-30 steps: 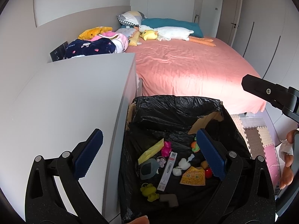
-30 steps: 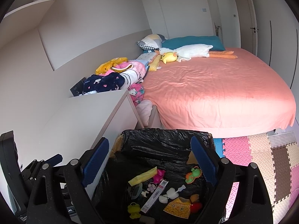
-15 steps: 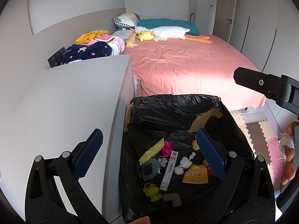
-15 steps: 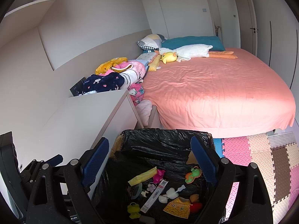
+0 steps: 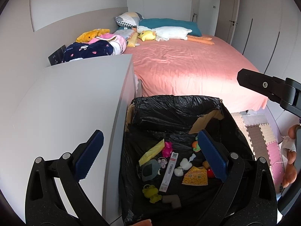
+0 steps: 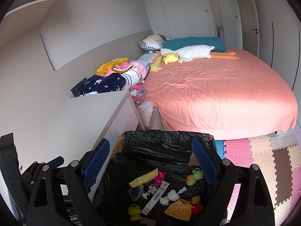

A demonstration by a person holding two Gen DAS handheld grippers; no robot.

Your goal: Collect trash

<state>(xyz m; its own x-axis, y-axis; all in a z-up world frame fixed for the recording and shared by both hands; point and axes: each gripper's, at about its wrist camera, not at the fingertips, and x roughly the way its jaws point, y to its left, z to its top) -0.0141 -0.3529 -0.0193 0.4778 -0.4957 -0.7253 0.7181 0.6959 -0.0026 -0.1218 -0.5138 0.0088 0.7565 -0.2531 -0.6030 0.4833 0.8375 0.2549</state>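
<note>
A cardboard box lined with a black trash bag [image 5: 169, 109] [image 6: 161, 141] stands on the floor between the white cabinet and the bed. Inside lie several small items: a yellow wrapper [image 5: 151, 151], a white thermometer box [image 5: 168, 171], a yellow packet [image 5: 195, 175], small toys. My left gripper [image 5: 150, 156] is open and empty above the bag. My right gripper [image 6: 151, 166] is open and empty above it too. The right gripper's body [image 5: 270, 90] shows at the right of the left wrist view.
A white cabinet [image 5: 65, 103] [image 6: 90, 116] stands left of the bag. A bed with a pink sheet [image 5: 188, 62] [image 6: 216, 90] lies behind, with pillows, plush toys and folded clothes [image 6: 116, 79]. Foam floor mats [image 6: 263, 158] lie at the right.
The left wrist view has shifted slightly, so the bed and bag sit a little lower and nearer. The right gripper's body has shifted in that view. Both grippers stay open.
</note>
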